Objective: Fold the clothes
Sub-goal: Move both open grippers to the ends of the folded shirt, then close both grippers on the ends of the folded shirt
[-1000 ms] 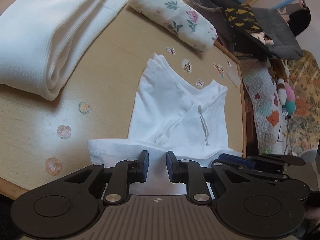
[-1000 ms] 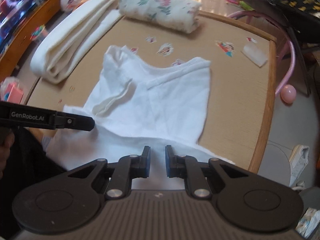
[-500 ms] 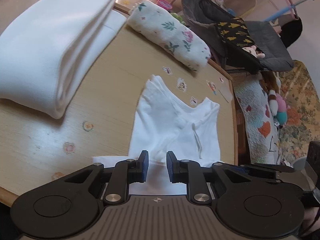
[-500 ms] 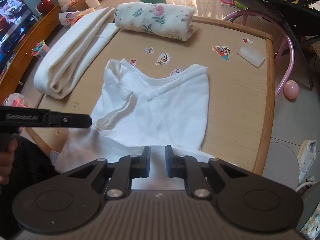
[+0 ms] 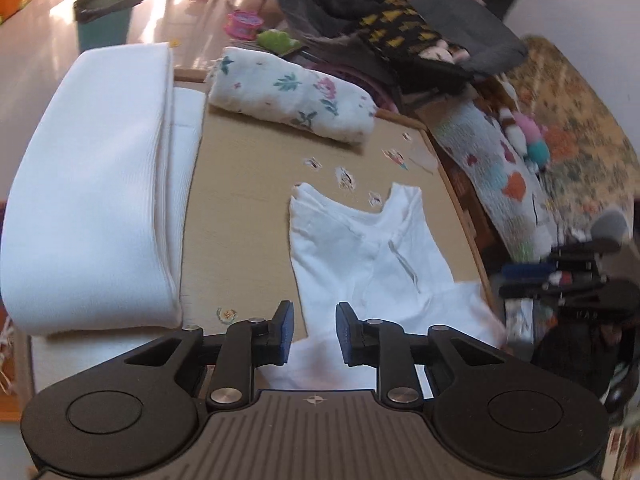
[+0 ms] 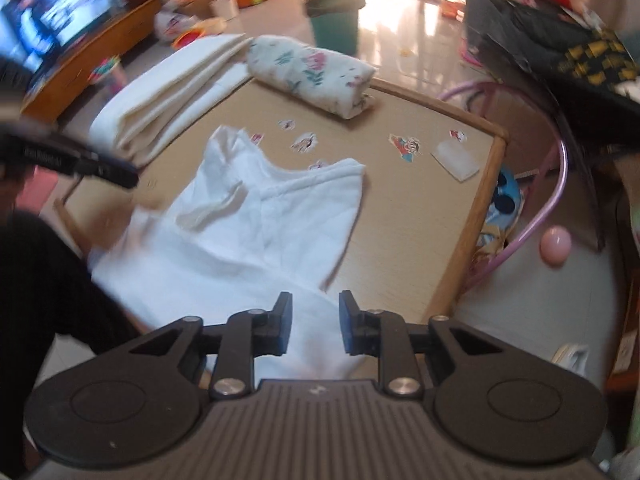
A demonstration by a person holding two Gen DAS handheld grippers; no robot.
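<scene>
Room: cluttered living room, toys on floor, sunlit; both views motion-blurred.
Tabletop (image 6: 460, 216): wood, stickers scattered, low raised rim at the edges.
Shirt (image 6: 280, 216): white, lies on the tabletop, collar end far, hem end toward the cameras; near part looks lifted off the surface and drapes over the near edge. One sleeve already lies folded in across the body.
Left gripper (image 5: 314, 334): jaws parted with a clear gap; white cloth shows behind and below the gap, but no cloth seen pinched between the pads.
Right gripper (image 6: 314, 322): jaws parted likewise; hem cloth sits under them, contact cannot be told.
Other cloth: folded white blanket (image 5: 96, 200) on the left of the tabletop, floral roll (image 5: 296, 96) at the far edge; both apart from the shirt.
Risk 1: hem overhangs the near edge, so with both jaws released its weight could drag the shirt off.
Risk 2: a one-sided or shallow pinch would skew the fold and bunch the thin cloth.
Risk 3: tucked sleeve could flop out if the hem is swung fast.
Risk 4: a wide swing may knock the blanket.
</scene>
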